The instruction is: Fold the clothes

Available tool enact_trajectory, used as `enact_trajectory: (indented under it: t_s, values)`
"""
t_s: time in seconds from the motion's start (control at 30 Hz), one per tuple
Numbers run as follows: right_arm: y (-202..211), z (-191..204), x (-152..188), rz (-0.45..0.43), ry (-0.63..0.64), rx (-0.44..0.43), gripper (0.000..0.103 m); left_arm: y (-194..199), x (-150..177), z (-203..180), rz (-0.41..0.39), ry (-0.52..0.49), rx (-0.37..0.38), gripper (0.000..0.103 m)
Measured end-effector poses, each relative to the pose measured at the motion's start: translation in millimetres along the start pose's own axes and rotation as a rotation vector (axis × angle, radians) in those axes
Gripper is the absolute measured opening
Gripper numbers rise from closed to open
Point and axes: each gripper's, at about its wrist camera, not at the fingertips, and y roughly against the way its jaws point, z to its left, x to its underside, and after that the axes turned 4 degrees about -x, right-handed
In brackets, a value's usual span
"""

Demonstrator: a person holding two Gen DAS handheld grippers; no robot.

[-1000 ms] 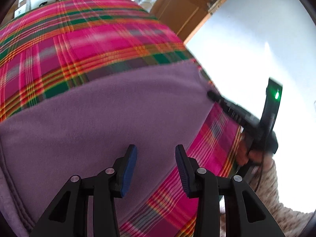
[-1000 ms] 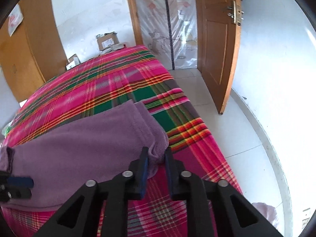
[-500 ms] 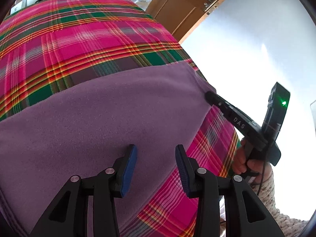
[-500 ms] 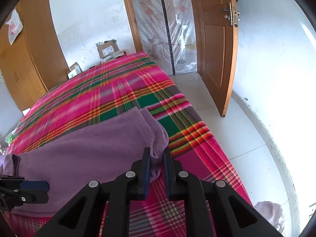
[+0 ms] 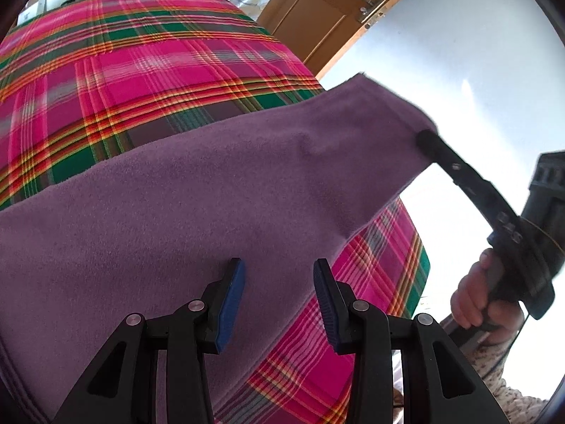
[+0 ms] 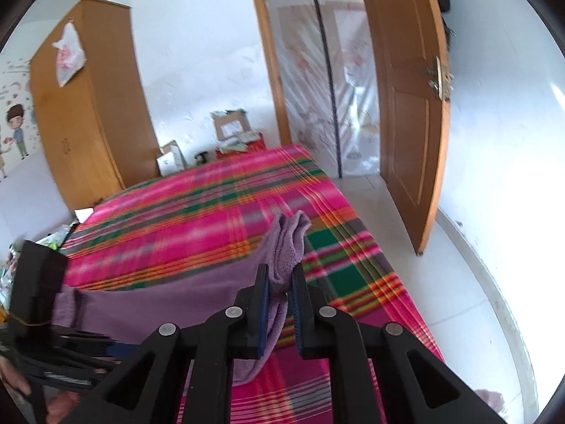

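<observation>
Two grippers are at work on one purple garment (image 5: pixel 197 190), which lies mostly spread across the plaid bed cover (image 5: pixel 148 63). Nearest you, your left gripper (image 5: pixel 279 296) hangs over the garment's near part with its blue pads well apart and nothing between them. Your right gripper (image 6: pixel 279 304) has its jaws closed down on a bunched corner of the cloth, and that corner stands raised off the cover, as the left view shows at the far right where the fabric lifts to the tool's tip (image 5: pixel 423 137).

To fold well, I judge you should carry the raised corner over in a low arc, keeping the edge taut so the lifted layer lands flat without a crease, and line it up with the opposite edge before you let go. Use the free left gripper to pin the lying cloth so it does not drag.

Your right hand (image 5: pixel 473 296) grips its handle from below, the tool angled up and forward. Beyond stand the door (image 6: pixel 409 113) and the wardrobe (image 6: pixel 91 106).
</observation>
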Motion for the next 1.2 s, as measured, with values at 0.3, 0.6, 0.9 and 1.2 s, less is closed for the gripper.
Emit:
enact_trajectory:
  t_s: [0.3, 0.6, 0.9, 1.2]
  values:
    - [26, 48, -13, -0.070, 0.093, -0.048, 0.012, 10, -5, 13, 0.008, 0.062, 0.020, 0.042]
    - [43, 58, -15, -0.117, 0.079, -0.040, 0.012, 11, -37, 36, -0.069, 0.191, -0.014, 0.042]
    - [48, 53, -10, -0.115, 0.051, -0.054, 0.012, -4, -48, 40, -0.064, 0.293, 0.010, 0.042]
    - [48, 53, -6, -0.120, 0.023, -0.081, 0.012, -3, -50, 53, -0.061, 0.372, 0.091, 0.042]
